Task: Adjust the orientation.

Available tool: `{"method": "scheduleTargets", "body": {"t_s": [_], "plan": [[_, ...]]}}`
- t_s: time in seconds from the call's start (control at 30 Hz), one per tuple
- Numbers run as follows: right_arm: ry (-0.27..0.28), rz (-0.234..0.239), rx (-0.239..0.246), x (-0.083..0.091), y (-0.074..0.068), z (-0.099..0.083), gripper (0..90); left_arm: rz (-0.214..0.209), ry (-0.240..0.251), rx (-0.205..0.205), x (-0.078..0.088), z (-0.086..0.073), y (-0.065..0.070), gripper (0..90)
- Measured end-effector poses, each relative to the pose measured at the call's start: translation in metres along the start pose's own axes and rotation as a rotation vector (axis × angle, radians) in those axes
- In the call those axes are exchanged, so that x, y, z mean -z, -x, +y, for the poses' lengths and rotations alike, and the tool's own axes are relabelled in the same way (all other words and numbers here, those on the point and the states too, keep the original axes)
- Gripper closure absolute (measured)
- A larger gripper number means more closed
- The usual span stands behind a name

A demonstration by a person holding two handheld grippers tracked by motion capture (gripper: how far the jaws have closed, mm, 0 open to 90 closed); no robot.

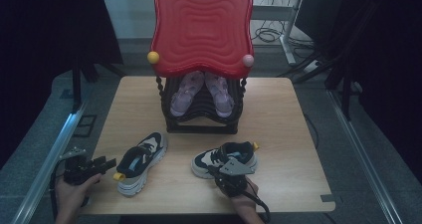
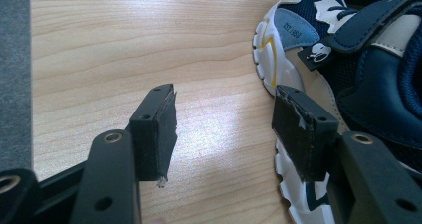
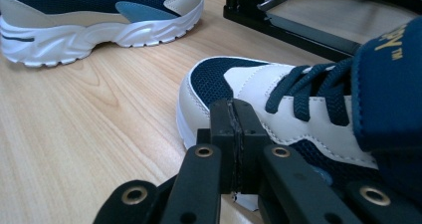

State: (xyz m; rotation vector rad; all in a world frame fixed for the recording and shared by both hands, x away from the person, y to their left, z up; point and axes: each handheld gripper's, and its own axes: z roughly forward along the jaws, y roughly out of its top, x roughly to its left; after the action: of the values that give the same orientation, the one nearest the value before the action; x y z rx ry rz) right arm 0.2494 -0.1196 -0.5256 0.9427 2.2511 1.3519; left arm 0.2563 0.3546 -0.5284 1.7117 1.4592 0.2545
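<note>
Sneaker (image 3: pixel 298 109) touching right tool (image 3: pixel 234 134) | pads together, empty | left tool (image 2: pixel 224 129) apart

In the high view, the pair of purple sandals (image 1: pixel 201 92) is partly covered by the red tray (image 1: pixel 201 25), whose top is cut by the frame. The toe of the right sneaker (image 3: pixel 278 99) is hidden behind the right gripper (image 3: pixel 234 144), so contact cannot be judged. The left sneaker (image 2: pixel 348 74) is cropped, and its tongue print is perhaps too small to read.
</note>
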Motion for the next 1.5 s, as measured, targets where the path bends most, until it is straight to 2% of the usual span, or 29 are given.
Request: {"method": "scheduleTargets", "body": {"t_s": [0.47,0.63,0.73,0.93,1.1,1.4,1.5], "plan": [[0.012,-0.015,-0.007,-0.011,0.0,0.004,89.6,-0.001,-0.009,-0.002,-0.002,-0.001,0.0,43.0],[0.011,-0.014,-0.009,-0.009,-0.001,0.004,89.5,-0.001,-0.007,-0.001,-0.002,-0.001,-0.001,43.0],[0.03,-0.014,-0.011,-0.006,-0.001,0.004,89.4,-0.001,-0.006,-0.001,-0.001,-0.001,-0.001,43.0],[0.083,-0.009,-0.026,0.017,0.004,0.006,89.2,-0.001,-0.011,-0.002,-0.002,-0.001,-0.002,42.9],[0.137,-0.013,-0.093,0.041,0.021,0.007,89.6,0.0,-0.01,-0.002,-0.003,-0.001,-0.001,43.0],[0.219,-0.093,-0.18,0.077,0.057,0.01,89.6,0.0,-0.011,-0.002,-0.002,-0.001,-0.002,43.0],[0.235,-0.12,-0.185,0.083,0.067,0.012,89.6,0.0,-0.01,-0.002,-0.002,-0.001,-0.002,42.9]]}}
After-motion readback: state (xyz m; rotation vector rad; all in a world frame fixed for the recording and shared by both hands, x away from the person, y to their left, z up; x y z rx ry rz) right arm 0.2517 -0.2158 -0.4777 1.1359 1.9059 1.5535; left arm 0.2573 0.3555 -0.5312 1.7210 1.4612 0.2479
